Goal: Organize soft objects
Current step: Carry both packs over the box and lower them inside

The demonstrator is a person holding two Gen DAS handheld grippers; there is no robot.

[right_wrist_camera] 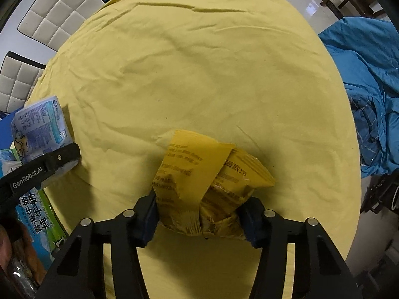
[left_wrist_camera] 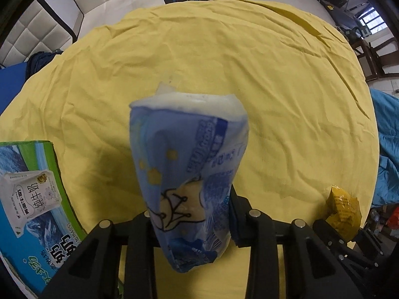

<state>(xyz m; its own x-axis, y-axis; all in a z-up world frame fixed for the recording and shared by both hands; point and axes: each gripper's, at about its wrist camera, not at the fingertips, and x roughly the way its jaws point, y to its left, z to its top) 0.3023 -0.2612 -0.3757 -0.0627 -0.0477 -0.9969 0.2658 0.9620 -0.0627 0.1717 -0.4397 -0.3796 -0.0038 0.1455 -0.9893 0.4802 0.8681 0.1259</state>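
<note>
My left gripper [left_wrist_camera: 192, 221] is shut on a soft blue and white printed tissue pack [left_wrist_camera: 189, 164], held above the yellow tablecloth [left_wrist_camera: 224, 62]. The same pack shows at the left of the right wrist view [right_wrist_camera: 41, 129], clamped in the left gripper's black fingers [right_wrist_camera: 59, 159]. My right gripper [right_wrist_camera: 199, 214] is shut on a crumpled yellow plastic pack [right_wrist_camera: 207, 182], held just above the cloth. That yellow pack also shows at the lower right of the left wrist view [left_wrist_camera: 343, 211].
A green and blue milk carton box [left_wrist_camera: 30, 194] stands at the table's left edge, also in the right wrist view [right_wrist_camera: 37, 211]. White padded chairs [right_wrist_camera: 59, 10] stand beyond the far left. Blue bedding [right_wrist_camera: 369, 87] lies to the right of the table.
</note>
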